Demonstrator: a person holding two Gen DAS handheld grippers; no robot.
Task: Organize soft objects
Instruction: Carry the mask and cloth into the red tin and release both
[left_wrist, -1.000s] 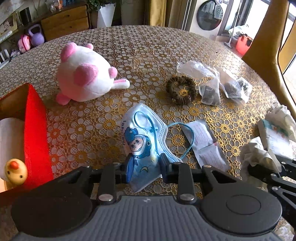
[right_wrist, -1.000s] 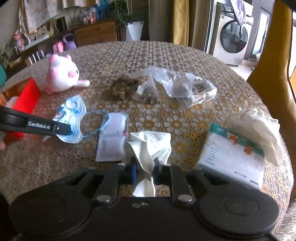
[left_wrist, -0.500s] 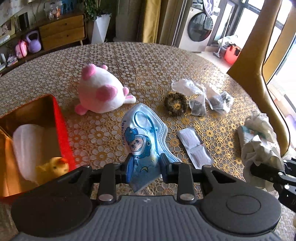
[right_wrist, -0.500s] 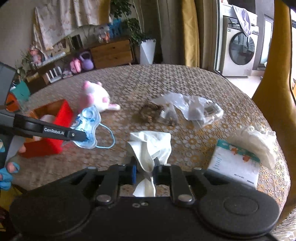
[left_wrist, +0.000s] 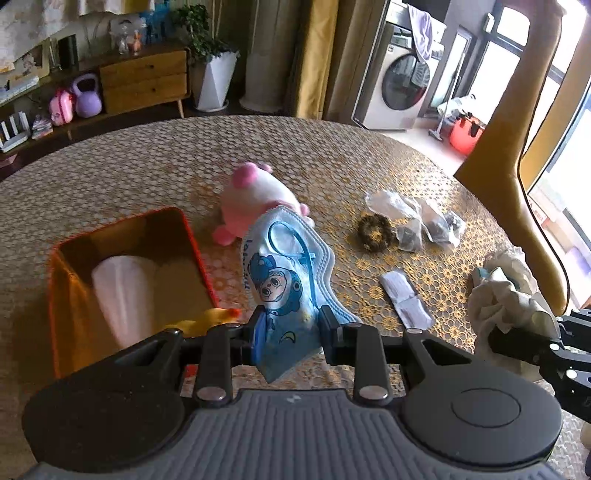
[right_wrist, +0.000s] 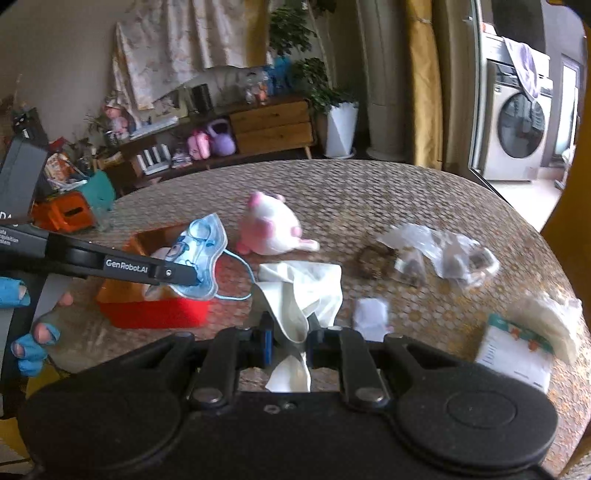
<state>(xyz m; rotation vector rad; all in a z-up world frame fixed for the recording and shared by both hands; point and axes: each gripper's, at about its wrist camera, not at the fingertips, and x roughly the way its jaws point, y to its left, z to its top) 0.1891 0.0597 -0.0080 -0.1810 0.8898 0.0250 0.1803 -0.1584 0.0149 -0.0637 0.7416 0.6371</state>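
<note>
My left gripper (left_wrist: 290, 330) is shut on a blue cartoon face mask (left_wrist: 284, 269), held in the air beside the red box (left_wrist: 64, 295). In the right wrist view the same mask (right_wrist: 201, 254) hangs from the left gripper's fingers (right_wrist: 177, 275) above the box (right_wrist: 155, 312). A white cloth (right_wrist: 301, 291) is pinched in my right gripper (right_wrist: 290, 339), lifted off the table. In the left wrist view that cloth (left_wrist: 506, 299) shows at the right. The box holds a white roll (left_wrist: 122, 291) and a yellow duck (left_wrist: 207, 319). A pink-and-white plush (left_wrist: 255, 199) lies on the table behind the mask.
A brown scrunchie (left_wrist: 375, 232), clear plastic bags (left_wrist: 417, 218) and a small white packet (left_wrist: 404, 302) lie on the lace tablecloth. A tissue pack (right_wrist: 517, 350) and crumpled white tissue (right_wrist: 550, 321) sit at the right. A yellow chair (left_wrist: 517, 147) stands at the table's right edge.
Both grippers have risen from the table with their loads. The left has carried the mask leftward to the red box, and the white cloth now hangs clear of the tabletop.
</note>
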